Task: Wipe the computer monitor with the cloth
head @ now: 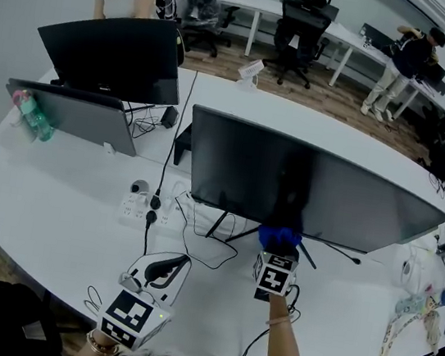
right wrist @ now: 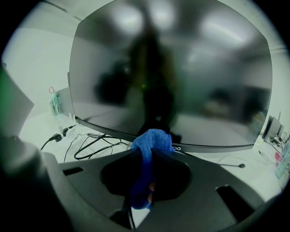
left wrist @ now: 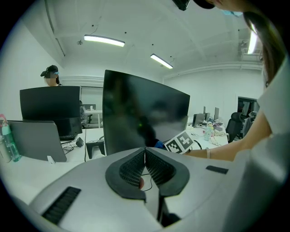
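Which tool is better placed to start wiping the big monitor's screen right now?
Right. The right tool is shut on the blue cloth, at the lower edge of the monitor. The left tool is shut on nothing and sits back from the screen.

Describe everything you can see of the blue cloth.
The cloth is bright blue with a fuzzy, towel-like weave. It is bunched into a wad and pinched between the fingers of the right gripper. A rounded fold bulges past the fingertips, and a tail hangs down between them. It sits at the middle of the lower edge of the monitor; whether it touches the screen cannot be told.
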Tool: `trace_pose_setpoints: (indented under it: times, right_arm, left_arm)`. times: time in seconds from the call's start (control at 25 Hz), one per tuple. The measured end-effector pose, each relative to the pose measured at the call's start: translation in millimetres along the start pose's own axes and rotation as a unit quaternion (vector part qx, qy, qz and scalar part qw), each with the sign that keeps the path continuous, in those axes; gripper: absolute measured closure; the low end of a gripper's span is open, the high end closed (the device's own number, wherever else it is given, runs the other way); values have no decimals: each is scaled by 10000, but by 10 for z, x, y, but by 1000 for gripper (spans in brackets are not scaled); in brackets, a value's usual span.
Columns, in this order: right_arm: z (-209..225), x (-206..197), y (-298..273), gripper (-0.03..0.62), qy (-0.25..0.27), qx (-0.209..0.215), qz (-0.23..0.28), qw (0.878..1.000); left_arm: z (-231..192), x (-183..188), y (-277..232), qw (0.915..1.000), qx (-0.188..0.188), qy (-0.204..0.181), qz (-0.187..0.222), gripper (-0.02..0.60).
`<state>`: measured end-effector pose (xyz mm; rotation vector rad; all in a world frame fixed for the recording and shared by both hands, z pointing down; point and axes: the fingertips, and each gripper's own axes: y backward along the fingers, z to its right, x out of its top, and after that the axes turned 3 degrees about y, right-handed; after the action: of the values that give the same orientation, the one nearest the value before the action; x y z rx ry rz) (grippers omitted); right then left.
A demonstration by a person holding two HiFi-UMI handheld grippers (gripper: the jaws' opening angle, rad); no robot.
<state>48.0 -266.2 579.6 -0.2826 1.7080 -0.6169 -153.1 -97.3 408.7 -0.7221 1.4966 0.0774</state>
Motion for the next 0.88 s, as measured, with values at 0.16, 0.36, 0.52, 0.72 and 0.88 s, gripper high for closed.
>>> trace_pose_setpoints:
  times: [0.16,0.36,0.52,0.72,0.88]
  right_arm:
    - [-107,19,-28,526,44,49,8,10000]
    - [-237,44,-42,526,84,111,16,9999]
    - [-358,69,-47,526,169,178,3,9997]
    - [-525,100,-46,526,325,264,11,9991]
    - [-631,135,-39,526,422,323,17,9986]
  left_arm:
    - [-74,-30,31,10000,35,9,15,569]
    - [-140,-54,74,10000,58,74,25,569]
    - [-193,-66,108,9999,64,94,48,569]
    - [-282,-81,158,9998,96,142,71,569]
    - [-312,-119,179,9998,93,157,56,569]
